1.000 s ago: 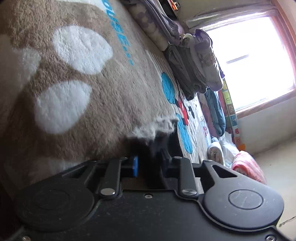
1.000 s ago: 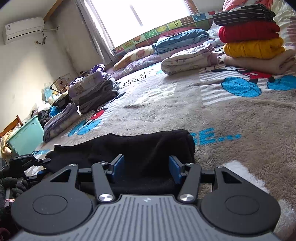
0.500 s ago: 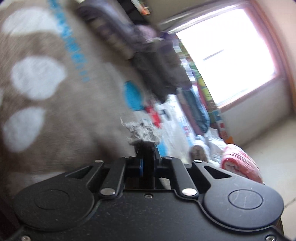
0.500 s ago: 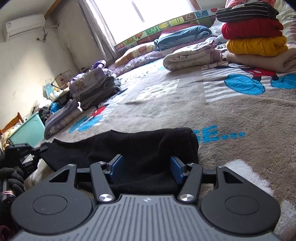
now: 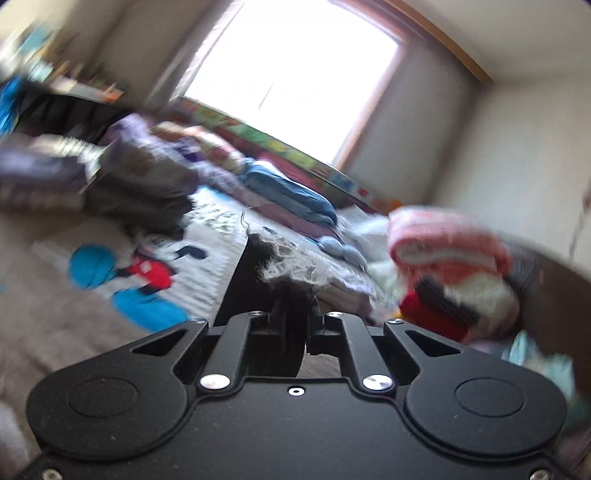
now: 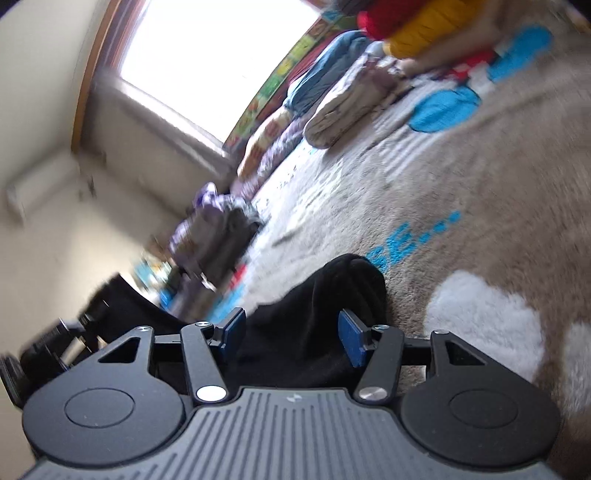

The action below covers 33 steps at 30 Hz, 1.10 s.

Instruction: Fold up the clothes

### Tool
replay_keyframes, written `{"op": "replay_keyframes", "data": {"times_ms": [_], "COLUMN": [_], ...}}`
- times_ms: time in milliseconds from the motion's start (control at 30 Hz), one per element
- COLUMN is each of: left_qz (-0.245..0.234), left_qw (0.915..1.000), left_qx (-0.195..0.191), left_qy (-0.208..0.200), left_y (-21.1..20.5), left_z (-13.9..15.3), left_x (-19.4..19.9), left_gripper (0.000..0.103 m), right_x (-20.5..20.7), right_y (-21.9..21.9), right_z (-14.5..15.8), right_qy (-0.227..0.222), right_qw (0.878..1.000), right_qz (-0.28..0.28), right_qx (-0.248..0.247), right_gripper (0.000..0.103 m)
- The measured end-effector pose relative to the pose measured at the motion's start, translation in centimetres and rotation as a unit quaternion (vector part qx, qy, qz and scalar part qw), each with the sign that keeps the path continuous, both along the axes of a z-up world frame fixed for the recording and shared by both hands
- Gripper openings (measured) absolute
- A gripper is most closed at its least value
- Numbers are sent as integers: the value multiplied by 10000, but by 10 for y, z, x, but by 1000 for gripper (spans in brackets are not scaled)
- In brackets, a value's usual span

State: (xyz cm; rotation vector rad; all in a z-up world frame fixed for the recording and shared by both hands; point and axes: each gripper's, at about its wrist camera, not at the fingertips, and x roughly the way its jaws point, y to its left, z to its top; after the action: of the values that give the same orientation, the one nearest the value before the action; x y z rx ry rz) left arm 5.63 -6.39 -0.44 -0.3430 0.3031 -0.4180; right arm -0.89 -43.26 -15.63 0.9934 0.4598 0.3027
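Bedroom with a bright window [image 5: 295, 62] behind; a brown plush blanket [image 6: 480, 192] with white patches, blue lettering and a cartoon mouse print covers the bed. Both views are motion-blurred. Compared with a second ago, the left wrist view has swung from looking nearly flat across the blanket, rolled on its side, to a higher and more level look at the room, and its tongs have gone from parted to clenched. The right wrist view has rolled the opposite way, so the bed now tilts steeply, while the gap of its tongs looks unchanged. Folded piles lie around the edge of the bed: a purple-grey stack [image 6: 210, 236] at the left, a blue bundle [image 5: 291, 195] under the window, a pink-and-white striped roll [image 5: 443, 240] at the right, and a red and yellow stack [image 6: 406, 26] at the top of the right view. No containers can be made out in the blur. Left tongs [image 5: 295, 325]: clenched on an edge of the black garment [image 6: 321, 314], with a tuft of pale lint [image 5: 295, 266] clinging to the cloth just past the tips; that corner is lifted off the bed. Right tongs [image 6: 291, 336]: about half open, blue pads [image 6: 351, 339] standing either side of the garment's bunched end on the blanket; whether the pads press the cloth I cannot tell.
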Motion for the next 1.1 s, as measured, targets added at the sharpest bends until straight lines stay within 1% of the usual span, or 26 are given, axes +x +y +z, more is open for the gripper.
{"op": "replay_keyframes", "data": {"times_ms": [67, 133, 233, 267, 333, 467, 600, 767, 833, 867, 900, 933, 967, 1000, 1033, 1067, 1100], "left_qz": [-220, -431, -741, -828, -979, -1244, -1408, -1508, -1697, -1813, -1885, -1919, -1957, -2013, -2111, -2241, -2369], "left_qw": [9989, 9953, 9851, 9809, 9716, 9491, 9247, 8877, 8685, 8600, 8558, 8539, 8527, 8527, 8542, 8562, 8579], "left_qx": [401, 817, 1448, 1640, 2005, 2694, 3269, 3983, 4283, 4390, 4413, 4397, 4380, 4345, 4259, 4136, 4012], "left_qy": [-138, -282, -553, -633, -789, -1061, -1350, -1752, -1830, -1865, -1930, -2015, -2070, -2088, -2109, -2137, -2165], "left_y": [-29, -58, -97, -109, -128, -162, -181, -199, -205, -207, -207, -205, -204, -201, -196, -188, -180], "left_z": [-7, -15, -30, -36, -49, -75, -99, -123, -133, -137, -139, -139, -138, -135, -130, -124, -118], "left_x": [-4, -9, -17, -20, -26, -37, -49, -60, -62, -63, -65, -68, -70, -72, -75, -79, -83], "left_gripper": [6, 6, 6, 6, 6, 6, 6, 6, 7, 20, 26, 26, 28, 33, 42, 57, 57], "right_x": [-2, -4, -7, -8, -9, -12, -13, -12, -12, -12, -12, -12, -13, -14, -15, -16, -18], "right_y": [-7, -14, -20, -22, -27, -36, -42, -46, -47, -47, -47, -48, -48, -48, -48, -48, -48], "right_z": [-7, -13, -20, -21, -25, -33, -35, -37, -36, -35, -34, -33, -31, -28, -24, -19, -14], "right_qy": [-5, -14, -74, -97, -135, -151, -177, -179, -176, -185, -194, -203, -220, -244, -274, -311, -356], "right_qw": [9990, 9965, 9922, 9906, 9873, 9818, 9807, 9814, 9827, 9839, 9851, 9862, 9877, 9895, 9910, 9922, 9930], "right_qz": [-73, -143, -240, -275, -348, -481, -524, -541, -557, -571, -584, -598, -624, -662, -717, -787, -867], "right_qx": [430, 823, 1221, 1333, 1547, 1829, 1875, 1831, 1758, 1682, 1606, 1530, 1416, 1262, 1097, 920, 718], "right_gripper": [57, 57, 58, 60, 60, 61, 61, 61, 61, 61, 61, 61, 61, 61, 61, 61, 61]}}
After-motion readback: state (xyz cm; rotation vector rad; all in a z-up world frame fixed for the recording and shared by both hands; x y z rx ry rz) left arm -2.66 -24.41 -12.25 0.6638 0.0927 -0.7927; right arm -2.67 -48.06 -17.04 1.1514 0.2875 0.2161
